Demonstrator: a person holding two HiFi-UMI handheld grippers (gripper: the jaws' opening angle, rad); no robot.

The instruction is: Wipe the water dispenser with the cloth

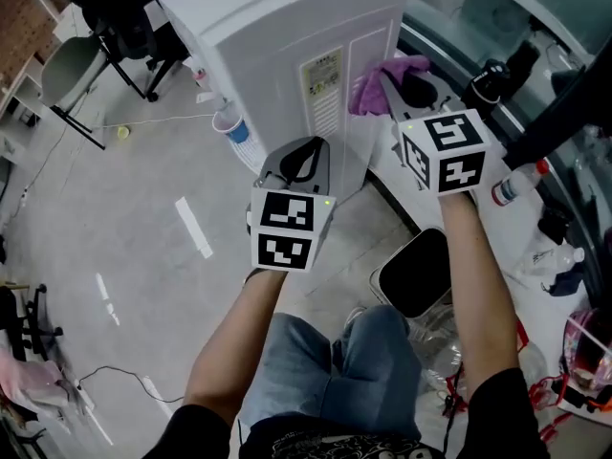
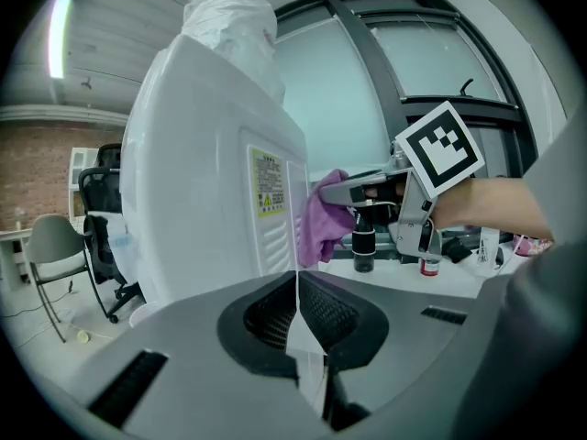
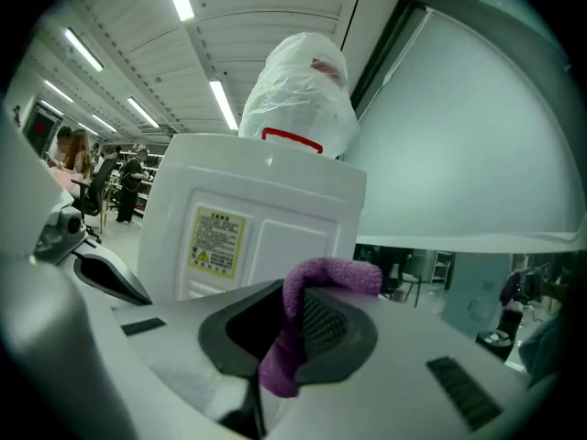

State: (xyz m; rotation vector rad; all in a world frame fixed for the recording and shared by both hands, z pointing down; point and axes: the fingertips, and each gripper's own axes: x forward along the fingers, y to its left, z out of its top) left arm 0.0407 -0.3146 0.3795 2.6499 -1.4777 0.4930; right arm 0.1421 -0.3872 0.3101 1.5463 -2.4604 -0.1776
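The white water dispenser (image 1: 287,36) stands ahead with its labelled back panel toward me; it also fills the left gripper view (image 2: 202,172) and the right gripper view (image 3: 248,227). My right gripper (image 1: 397,89) is shut on a purple cloth (image 1: 378,82), held by the dispenser's right rear edge. The cloth (image 3: 298,337) hangs between that gripper's (image 3: 293,310) jaws, and the cloth (image 2: 321,223) shows against the panel's edge. My left gripper (image 1: 304,156) is lower, just in front of the back panel. In its own view the left gripper (image 2: 296,282) has its jaws pressed together with nothing between them.
A plastic-wrapped bottle (image 3: 298,85) sits on top of the dispenser. A counter at the right holds bottles (image 1: 516,185) and a black bottle (image 2: 364,246). A black-lidded bin (image 1: 416,271) stands by my knees. A cup (image 1: 234,127) and office chairs (image 1: 72,70) are on the floor to the left.
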